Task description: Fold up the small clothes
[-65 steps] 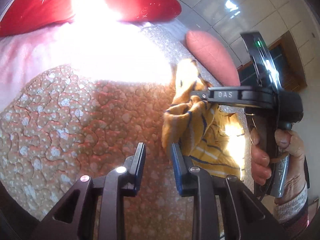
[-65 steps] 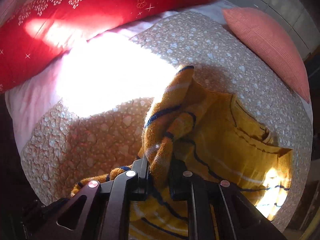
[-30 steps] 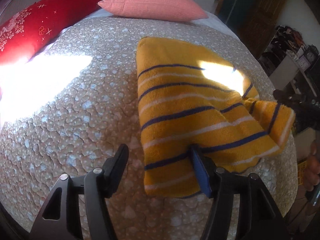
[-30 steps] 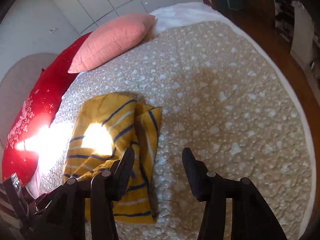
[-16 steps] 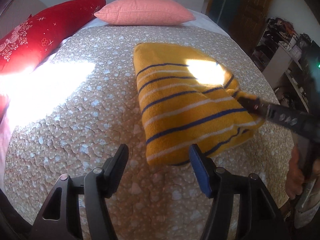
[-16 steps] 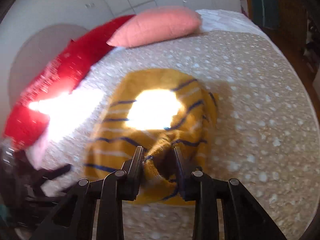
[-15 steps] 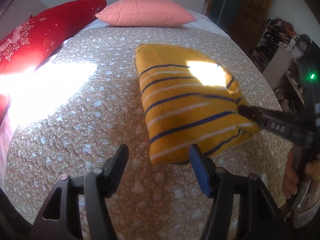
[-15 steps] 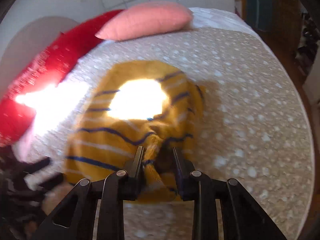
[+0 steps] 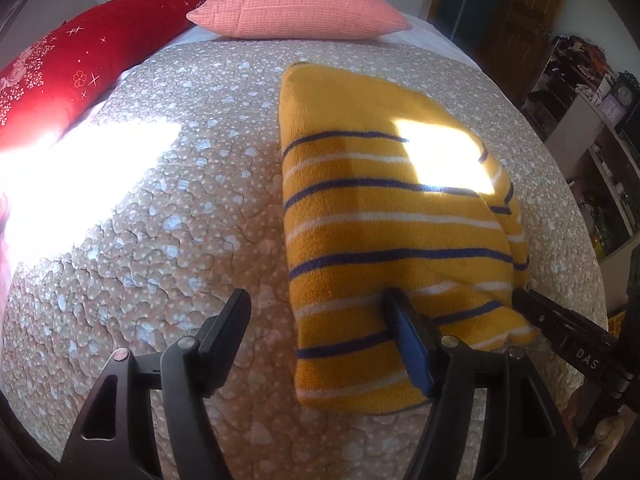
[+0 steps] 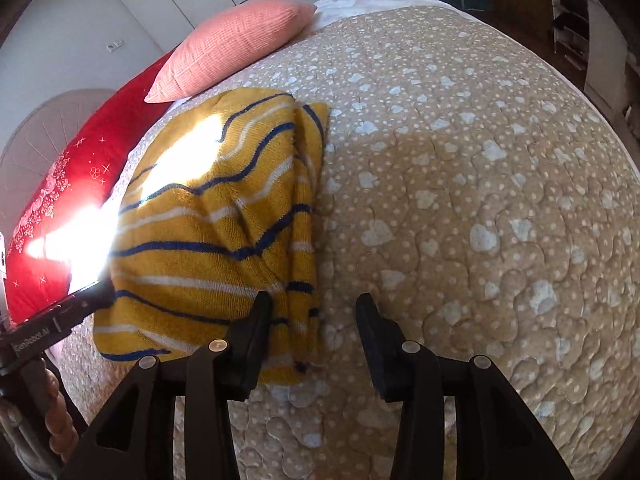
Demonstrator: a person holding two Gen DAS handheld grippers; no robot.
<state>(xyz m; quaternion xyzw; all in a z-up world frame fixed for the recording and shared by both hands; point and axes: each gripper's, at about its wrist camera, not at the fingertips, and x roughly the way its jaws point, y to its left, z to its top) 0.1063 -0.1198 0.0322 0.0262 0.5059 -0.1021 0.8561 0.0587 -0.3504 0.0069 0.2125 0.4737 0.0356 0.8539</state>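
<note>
1. On the bedspread, below the pink pillow, lies the folded yellow striped sweater.
2. At the sweater's near edge, the left gripper is spread wide, one finger on the fabric, gripping nothing.
3. The right gripper stands open at the sweater's right corner, holding nothing.
4. A red pillow lies left of the sweater.

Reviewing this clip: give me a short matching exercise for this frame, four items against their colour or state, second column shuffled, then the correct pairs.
Items:
1. sweater
2. square pillow
3. long pillow
4. left gripper

Descriptions:
A. red with white sparkle prints
B. open, jaws apart over the sweater's near corner
C. folded, yellow with navy and white stripes
D. plain pink

Pairs: 1-C, 2-D, 3-A, 4-B
</note>
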